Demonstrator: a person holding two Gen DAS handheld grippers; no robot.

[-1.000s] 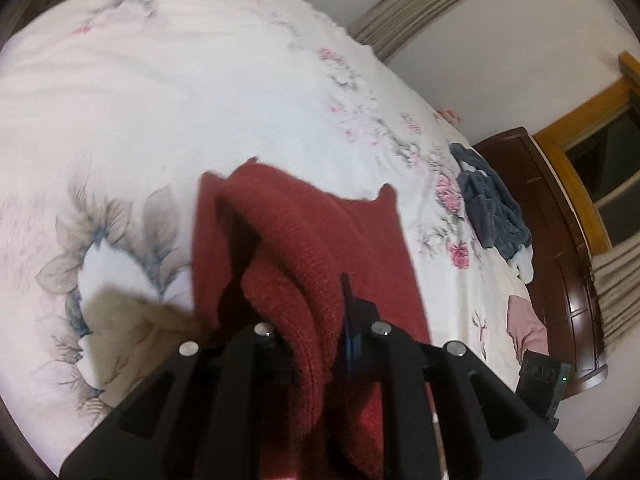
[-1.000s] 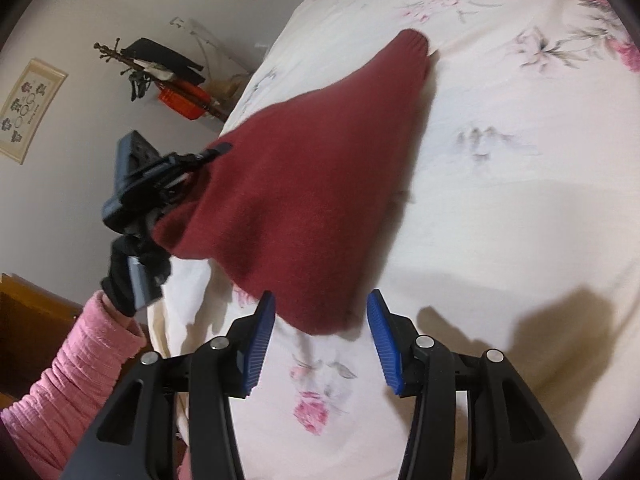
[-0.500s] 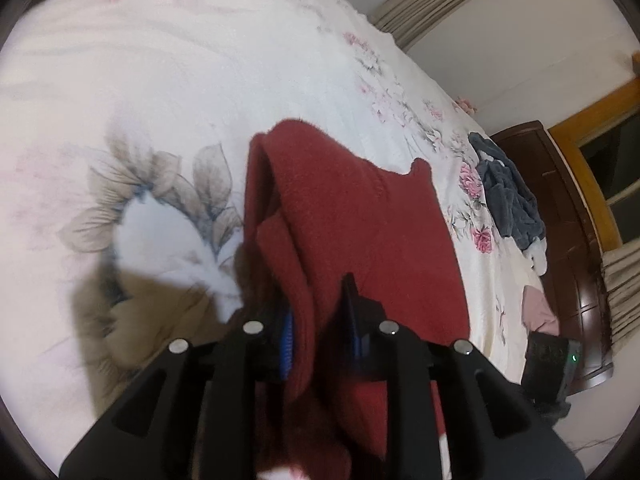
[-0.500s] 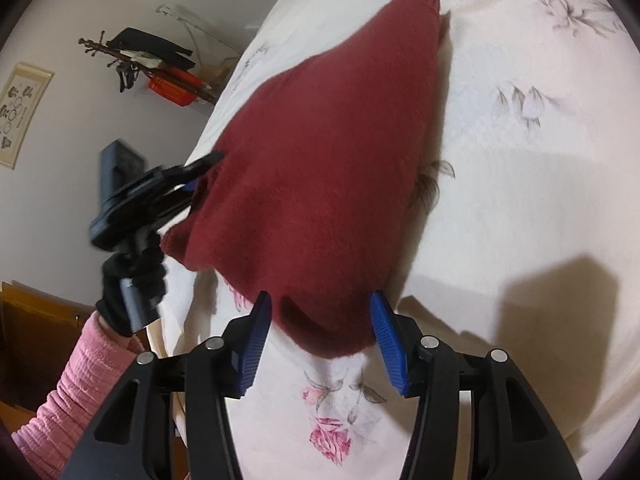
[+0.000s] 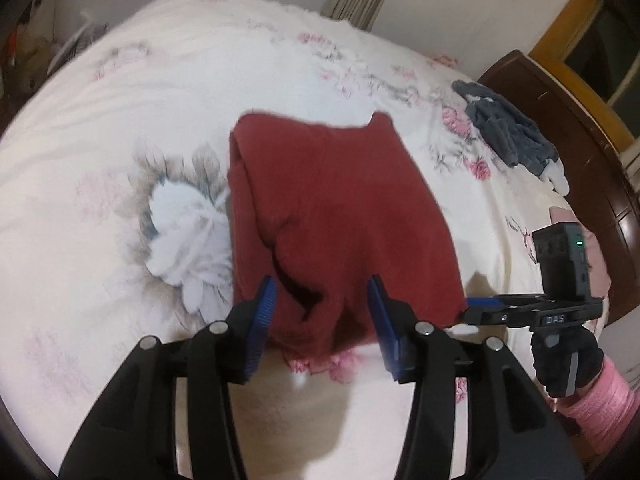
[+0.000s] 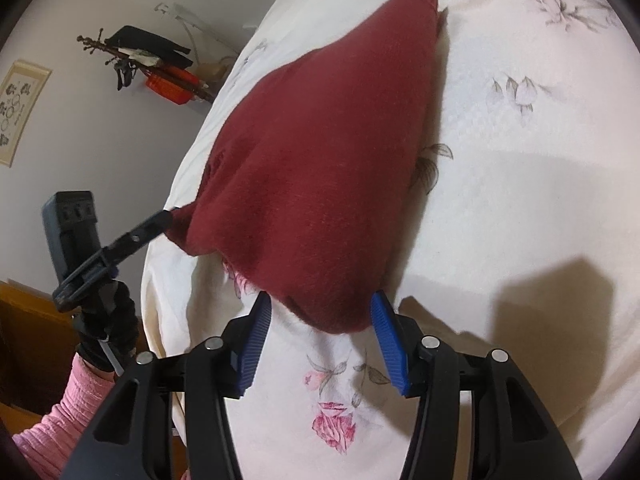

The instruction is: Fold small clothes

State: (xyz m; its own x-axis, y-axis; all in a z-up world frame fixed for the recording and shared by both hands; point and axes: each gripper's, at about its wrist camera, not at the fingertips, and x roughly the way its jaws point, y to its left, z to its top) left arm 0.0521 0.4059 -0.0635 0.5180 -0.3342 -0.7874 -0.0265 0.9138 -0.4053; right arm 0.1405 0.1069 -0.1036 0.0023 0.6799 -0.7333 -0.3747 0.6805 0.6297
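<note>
A dark red knit garment point(image 5: 340, 208) lies folded on the floral bedspread point(image 5: 120, 128). My left gripper point(image 5: 322, 324) is open, its blue pads standing either side of the garment's near edge without pinching it. My right gripper point(image 6: 322, 340) is open too, and the rounded near end of the red garment point(image 6: 320, 184) sits between its fingertips. In the left wrist view the right gripper point(image 5: 476, 304) reaches the garment's right corner from the side. In the right wrist view the left gripper point(image 6: 160, 224) touches the garment's left corner.
A grey-blue garment point(image 5: 508, 136) and a pink cloth point(image 5: 564, 216) lie near the dark wooden bed end point(image 5: 580, 140). A coat rack point(image 6: 152, 64) and a framed picture point(image 6: 20, 108) are on the wall. A person's pink sleeve point(image 6: 60, 432) is at lower left.
My left gripper has opened and let go of the red garment's fold, which now lies flatter on the bed. My right gripper stayed open and moved closer to the garment's end.
</note>
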